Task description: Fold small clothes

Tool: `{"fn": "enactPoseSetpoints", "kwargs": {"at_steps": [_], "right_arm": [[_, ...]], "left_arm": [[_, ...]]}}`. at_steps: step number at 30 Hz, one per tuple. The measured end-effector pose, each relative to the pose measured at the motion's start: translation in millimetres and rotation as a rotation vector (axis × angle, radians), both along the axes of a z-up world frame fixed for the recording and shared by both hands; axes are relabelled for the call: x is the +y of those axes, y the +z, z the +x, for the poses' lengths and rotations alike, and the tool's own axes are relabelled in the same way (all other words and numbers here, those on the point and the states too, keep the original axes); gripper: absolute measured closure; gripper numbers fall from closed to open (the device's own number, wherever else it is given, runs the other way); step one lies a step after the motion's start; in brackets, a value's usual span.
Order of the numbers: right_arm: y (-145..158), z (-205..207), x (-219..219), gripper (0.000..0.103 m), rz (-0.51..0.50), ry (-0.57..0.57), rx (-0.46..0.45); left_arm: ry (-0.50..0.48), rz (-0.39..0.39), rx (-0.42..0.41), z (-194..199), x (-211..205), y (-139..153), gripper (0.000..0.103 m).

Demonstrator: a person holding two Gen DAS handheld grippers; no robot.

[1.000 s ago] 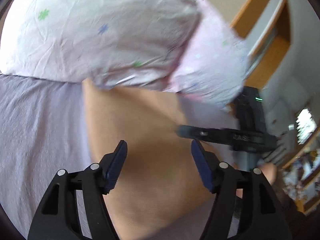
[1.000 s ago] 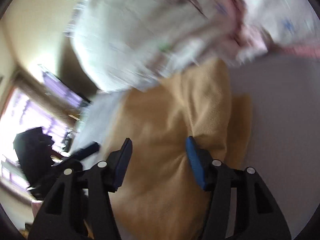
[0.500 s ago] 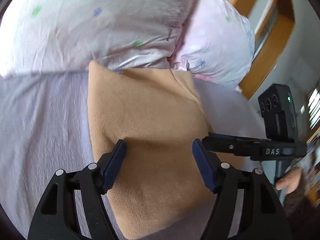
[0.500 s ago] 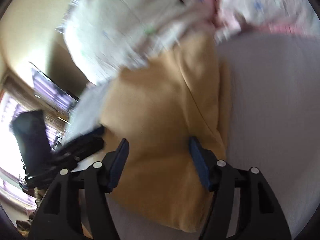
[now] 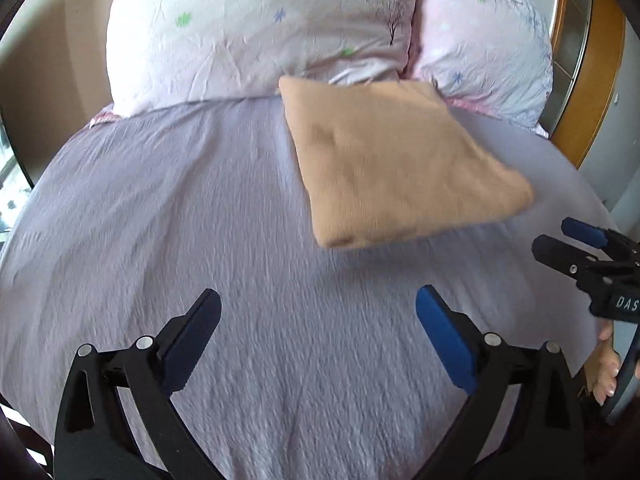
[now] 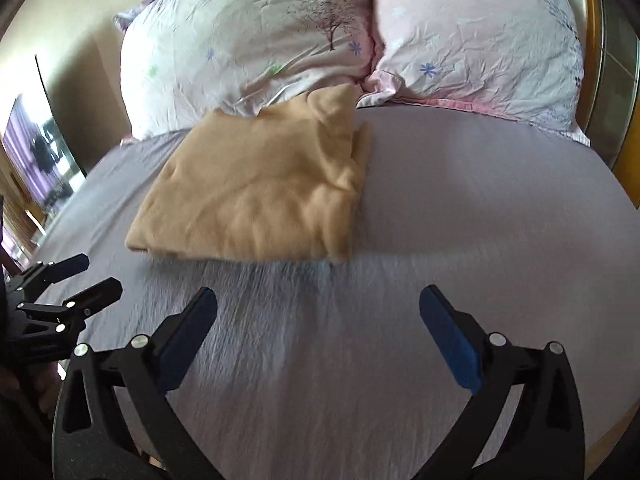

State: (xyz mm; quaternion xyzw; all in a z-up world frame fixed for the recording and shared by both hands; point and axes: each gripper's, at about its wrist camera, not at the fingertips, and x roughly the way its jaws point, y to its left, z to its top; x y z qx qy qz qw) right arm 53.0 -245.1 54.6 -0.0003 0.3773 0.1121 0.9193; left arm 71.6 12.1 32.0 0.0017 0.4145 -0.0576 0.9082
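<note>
Here folded tan garment (image 5: 394, 162) lies by pillows (image 5: 260, 28).

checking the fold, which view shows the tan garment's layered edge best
The right wrist view: the tan garment shows its stacked layers along the right side. The left wrist view shows it as a flat, slightly blurred square.

Bright daylight, strong fisheye bending at dark rims, motion blur across the sheet (image 5: 200, 200).

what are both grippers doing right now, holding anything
left gripper: open, holding nothing, above the sheet.
right gripper: open, holding nothing, short of the folded tan garment.
</note>
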Motion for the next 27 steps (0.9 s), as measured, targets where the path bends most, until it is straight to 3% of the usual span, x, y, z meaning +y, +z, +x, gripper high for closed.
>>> {"fn": "enactPoseSetpoints", "kwargs": {"at_steps": [9,12,27], "right_arm": [[-37,26,22,0.002,-0.056,-0.035,0.087],[-40,27,26,0.002,-0.094,-0.046,0.077],[-41,25,26,0.002,-0.100,-0.078,0.084]], "left_arm": [[0.058,0.053,0.045,10,-2,-17,0.003],[0.068,0.085,0.049,10,-5,-18,0.001],[0.092,0.088,0.053,12,-3,-17,0.001]]}}
